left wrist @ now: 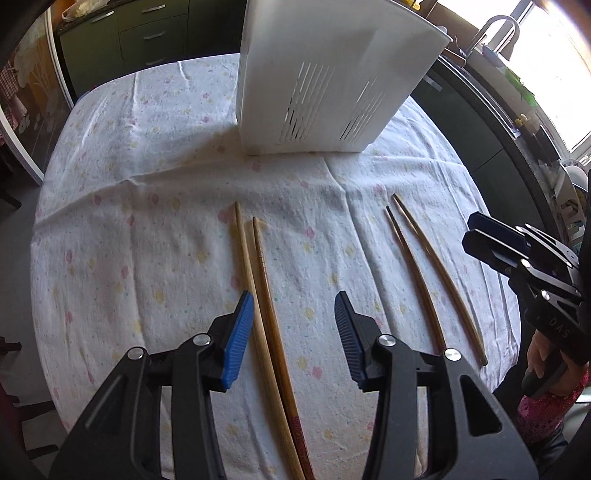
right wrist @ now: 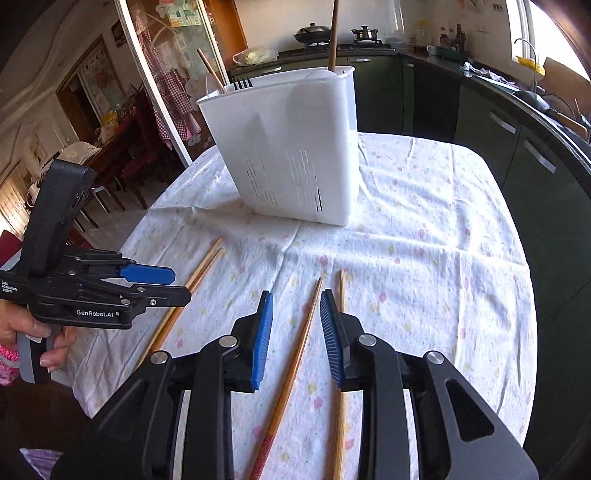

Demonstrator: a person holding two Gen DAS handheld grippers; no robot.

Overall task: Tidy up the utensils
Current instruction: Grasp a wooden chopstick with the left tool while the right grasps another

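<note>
Round table under a white cloth strewn with small pink and yellow flowers, creased in long folds. Behind, dark green kitchen cabinets with metal handles, curving along a dark counter. On the hob, a wok and a lidded steel pot. Curved tap by a bright window, daylight flooding in from that side. To the other side, a glass sliding door, and beyond it a dark wooden dining table with chairs.
</note>
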